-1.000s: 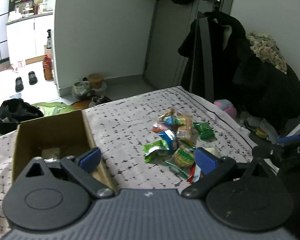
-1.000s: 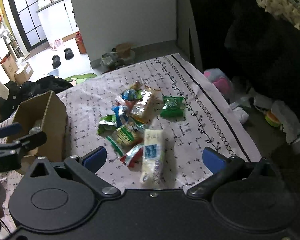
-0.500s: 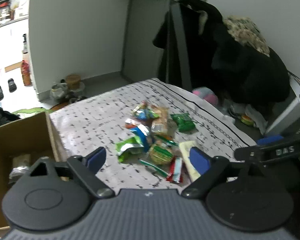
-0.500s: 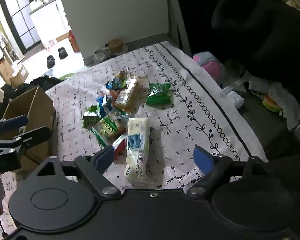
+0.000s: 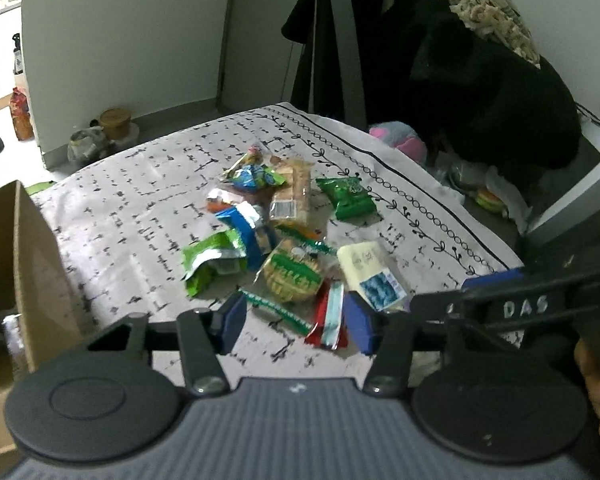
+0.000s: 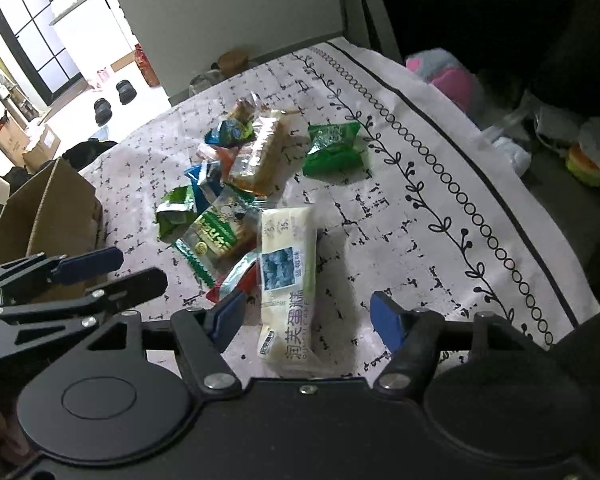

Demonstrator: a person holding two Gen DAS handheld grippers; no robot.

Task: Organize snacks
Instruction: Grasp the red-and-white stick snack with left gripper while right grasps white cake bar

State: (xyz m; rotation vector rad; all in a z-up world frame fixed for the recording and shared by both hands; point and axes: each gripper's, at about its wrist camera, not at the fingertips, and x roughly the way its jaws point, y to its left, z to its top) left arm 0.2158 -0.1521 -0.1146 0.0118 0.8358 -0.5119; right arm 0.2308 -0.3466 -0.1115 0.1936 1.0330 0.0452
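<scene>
The snacks (image 5: 284, 232) lie in a loose heap on the patterned cloth (image 5: 132, 216) that covers the surface, towards its middle. At the near edge of the heap sit a long pale cake bar (image 6: 286, 276), a red-and-white stick packet (image 5: 329, 318) touching its left side, and a round green-labelled biscuit pack (image 5: 294, 276). Farther off are a crumpled light-green wrapper (image 5: 212, 258), a blue packet (image 5: 246, 226), a clear pack of brown crackers (image 5: 292, 196) and, a little apart on the right, a dark-green pouch (image 5: 346, 196).

The left claw (image 5: 296, 322) hovers low over the near edge of the heap. Its jaws are closing, with the red-and-white stick packet and the end of a thin green strip (image 5: 278, 312) showing between the blue pads (image 5: 232, 318), which press on nothing. The right claw (image 6: 308, 318) hangs over the cake bar, jaws also closing. The bar lies lengthwise in the gap, the pads clear of it on both sides.

An open cardboard box (image 5: 32, 264) stands on the left part of the cloth, well apart from the heap, with some items inside. Beyond the right edge of the surface lie a pink plush toy (image 5: 398, 142) and dark coats (image 5: 480, 80); at the far left a pair of black shoes (image 6: 114, 98) rests on the floor.
</scene>
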